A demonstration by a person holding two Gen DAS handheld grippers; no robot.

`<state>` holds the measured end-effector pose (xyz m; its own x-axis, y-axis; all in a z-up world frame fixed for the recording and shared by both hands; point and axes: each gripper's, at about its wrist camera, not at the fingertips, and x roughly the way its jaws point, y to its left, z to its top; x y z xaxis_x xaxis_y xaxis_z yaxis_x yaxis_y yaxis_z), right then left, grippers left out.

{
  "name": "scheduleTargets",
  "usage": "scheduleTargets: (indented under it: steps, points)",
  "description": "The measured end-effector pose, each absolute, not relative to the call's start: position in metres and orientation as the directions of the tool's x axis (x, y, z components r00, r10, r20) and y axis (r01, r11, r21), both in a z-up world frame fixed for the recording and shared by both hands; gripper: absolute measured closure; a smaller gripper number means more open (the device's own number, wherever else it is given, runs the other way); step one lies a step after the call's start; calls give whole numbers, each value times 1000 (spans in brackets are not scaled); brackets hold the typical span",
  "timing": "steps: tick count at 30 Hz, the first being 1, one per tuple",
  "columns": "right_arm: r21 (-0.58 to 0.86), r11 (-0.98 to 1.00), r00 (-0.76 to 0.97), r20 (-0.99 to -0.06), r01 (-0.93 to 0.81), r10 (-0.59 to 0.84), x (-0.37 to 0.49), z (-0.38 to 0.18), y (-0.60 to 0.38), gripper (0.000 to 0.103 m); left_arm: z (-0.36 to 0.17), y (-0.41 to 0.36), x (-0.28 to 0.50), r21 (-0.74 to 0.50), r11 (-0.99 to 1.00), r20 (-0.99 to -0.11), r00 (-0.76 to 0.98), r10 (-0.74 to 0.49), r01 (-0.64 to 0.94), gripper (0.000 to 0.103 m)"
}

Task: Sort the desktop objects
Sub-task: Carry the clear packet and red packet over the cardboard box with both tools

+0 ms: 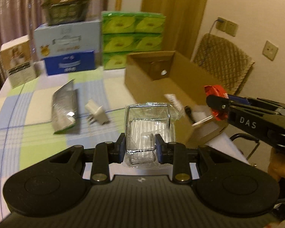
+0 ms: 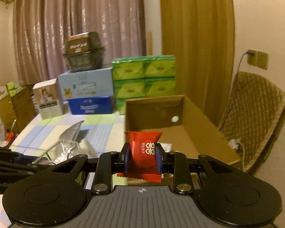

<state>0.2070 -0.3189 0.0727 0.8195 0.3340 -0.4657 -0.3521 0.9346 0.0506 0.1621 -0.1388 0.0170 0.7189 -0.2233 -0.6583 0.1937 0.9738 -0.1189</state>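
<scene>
Grippers aloft over a checked bench (image 1: 28, 102): the left hand-held gripper (image 1: 140, 148) is clamped on a wire rack in clear plastic wrap (image 1: 149, 125), which juts forward from its blue pads, while the right hand-held gripper (image 2: 143, 158) pinches a red sweet wrapper (image 2: 144, 155) printed with white Chinese characters, upright between its fingers. Both hang near the open cardboard box (image 2: 191, 133). "DAS" is lettered on the right tool's side. A white plug adapter (image 1: 96, 113) and silver pouch (image 1: 64, 110) lie on the cloth.
</scene>
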Motion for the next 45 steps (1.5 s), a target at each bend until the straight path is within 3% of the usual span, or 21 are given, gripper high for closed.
scheduleTargets:
  steps: [17, 45]
  points:
    - [13, 957, 841, -473, -291, 263, 252, 72, -387, 79, 30, -219, 218, -139, 944, -644, 698, -315, 298, 77]
    - [24, 958, 814, -523, -285, 255, 313, 46, -404, 79, 4, -255, 282, -176, 941, -673, 663, -328, 288, 77]
